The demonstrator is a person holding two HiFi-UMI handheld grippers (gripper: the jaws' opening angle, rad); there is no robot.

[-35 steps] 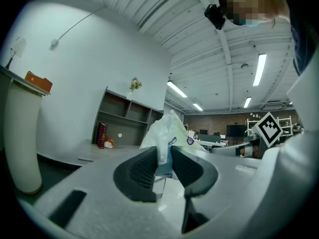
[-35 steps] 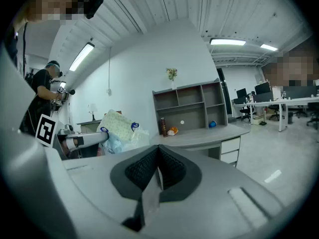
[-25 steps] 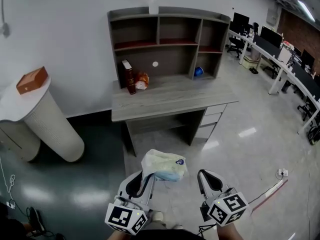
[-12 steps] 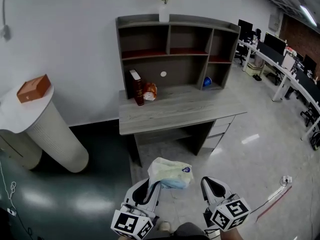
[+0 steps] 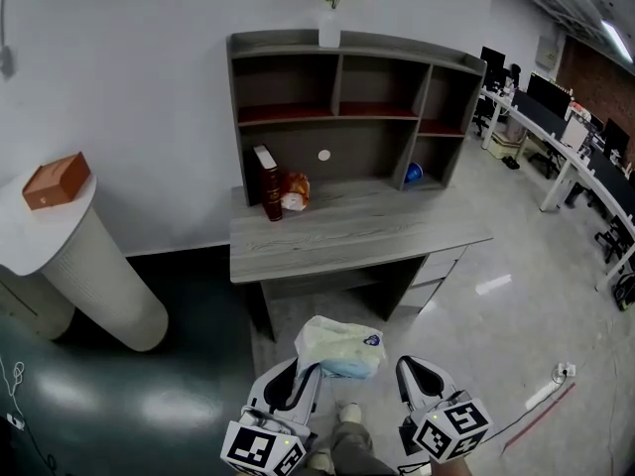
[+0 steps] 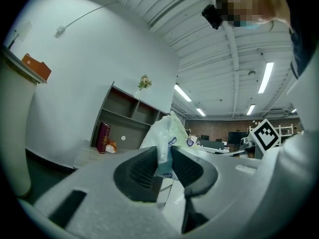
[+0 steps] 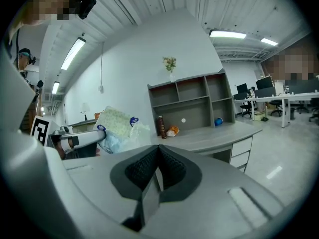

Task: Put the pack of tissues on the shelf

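Observation:
The pack of tissues (image 5: 340,347), a pale yellow-green soft packet with a blue logo, is pinched by one end in my left gripper (image 5: 303,373), low in the head view. In the left gripper view the tissue pack (image 6: 164,133) rises from between the two dark pads. My right gripper (image 5: 409,372) hangs beside it, shut and holding nothing; its view shows the pads (image 7: 158,164) pressed together. The grey shelf unit (image 5: 349,97) stands on a wooden desk (image 5: 337,231) ahead, with open compartments. In the right gripper view the tissue pack (image 7: 117,126) sits at the left, the shelf (image 7: 192,103) behind.
On the desk stand a dark red book (image 5: 265,181), a small orange-white packet (image 5: 294,191) and a blue ball (image 5: 413,174). A vase of flowers (image 5: 331,13) tops the shelf. A white round stand (image 5: 79,266) with a brown box (image 5: 56,180) is at left. Office desks (image 5: 571,157) line the right.
The desk and shelf have shifted in the head view as the person stepped; both grippers sit a little lower in frame. The tissue pack stays pinched in the left gripper.

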